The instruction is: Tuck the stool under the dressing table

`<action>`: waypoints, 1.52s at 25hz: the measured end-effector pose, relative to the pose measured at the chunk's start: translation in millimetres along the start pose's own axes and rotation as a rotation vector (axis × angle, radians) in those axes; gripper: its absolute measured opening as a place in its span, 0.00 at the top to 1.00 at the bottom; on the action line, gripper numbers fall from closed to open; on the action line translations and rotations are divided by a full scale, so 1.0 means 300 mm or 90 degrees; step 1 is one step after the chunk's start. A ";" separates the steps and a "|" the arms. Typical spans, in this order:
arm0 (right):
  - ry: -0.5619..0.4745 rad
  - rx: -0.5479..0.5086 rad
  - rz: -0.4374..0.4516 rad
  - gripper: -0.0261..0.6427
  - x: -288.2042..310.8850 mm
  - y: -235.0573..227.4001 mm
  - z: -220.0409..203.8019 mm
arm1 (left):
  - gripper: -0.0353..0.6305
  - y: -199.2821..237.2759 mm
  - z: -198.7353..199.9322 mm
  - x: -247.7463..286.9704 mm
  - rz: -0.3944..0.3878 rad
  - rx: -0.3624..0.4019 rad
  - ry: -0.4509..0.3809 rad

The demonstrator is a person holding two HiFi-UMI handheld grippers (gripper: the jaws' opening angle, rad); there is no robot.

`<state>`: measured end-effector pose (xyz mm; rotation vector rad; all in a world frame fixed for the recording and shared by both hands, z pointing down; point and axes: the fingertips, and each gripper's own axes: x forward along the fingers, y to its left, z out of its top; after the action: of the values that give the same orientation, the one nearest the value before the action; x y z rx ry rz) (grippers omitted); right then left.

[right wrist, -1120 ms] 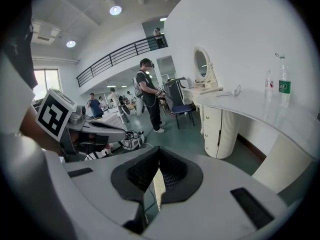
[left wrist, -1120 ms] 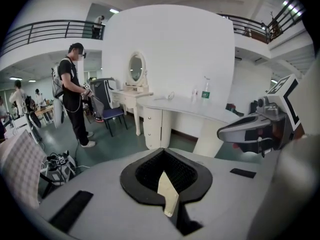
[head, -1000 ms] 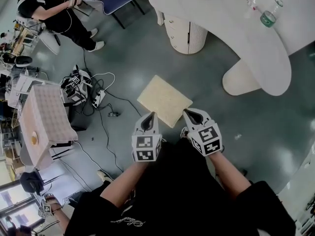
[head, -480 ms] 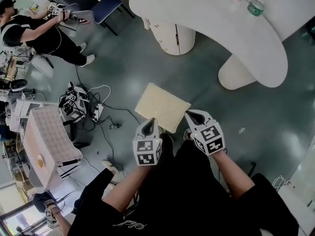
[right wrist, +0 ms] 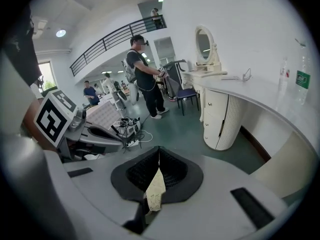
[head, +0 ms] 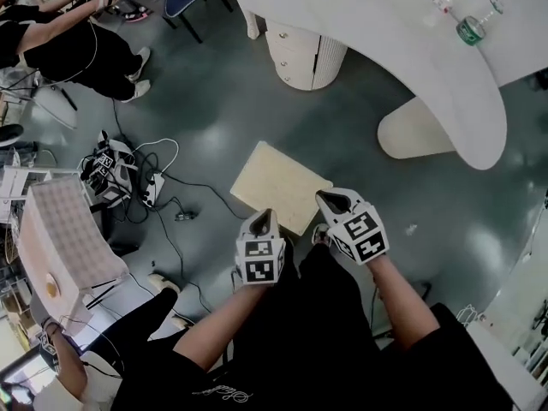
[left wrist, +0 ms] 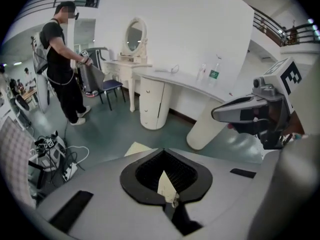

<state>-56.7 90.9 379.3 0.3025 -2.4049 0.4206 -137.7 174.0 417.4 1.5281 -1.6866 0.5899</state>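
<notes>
Both grippers are poised at the stool's (head: 278, 185) near edge: left gripper (head: 264, 219) at its near corner, right gripper (head: 332, 200) just to the right. Both have their jaws pressed together, holding nothing. The cream stool stands out on the green floor (head: 214, 101), well clear of the white dressing table (head: 428, 50) at far right.
</notes>
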 end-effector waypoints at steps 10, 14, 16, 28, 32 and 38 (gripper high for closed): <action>0.099 -0.030 0.028 0.95 0.267 0.048 -0.007 | 0.94 0.187 -0.169 0.146 -0.039 -0.051 0.086; 0.109 -0.024 0.024 0.95 0.335 0.050 -0.006 | 0.94 0.229 -0.160 0.193 -0.056 -0.061 0.081; 0.119 -0.022 0.025 0.95 0.360 0.043 -0.022 | 0.94 0.251 -0.176 0.215 -0.059 -0.074 0.088; 0.275 -0.038 0.139 0.67 0.664 -0.125 -0.373 | 0.67 0.303 -0.558 0.522 -0.095 -0.250 0.211; 0.316 -0.042 0.165 0.63 0.799 -0.223 -0.483 | 0.52 0.315 -0.702 0.656 -0.089 -0.421 0.234; 0.360 -0.065 0.187 0.60 0.951 -0.313 -0.585 | 0.41 0.328 -0.800 0.800 -0.054 -0.544 0.241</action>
<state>-139.0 40.0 713.5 -0.1992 -1.9027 0.4412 -173.8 227.6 764.7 0.7980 -1.3070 0.0604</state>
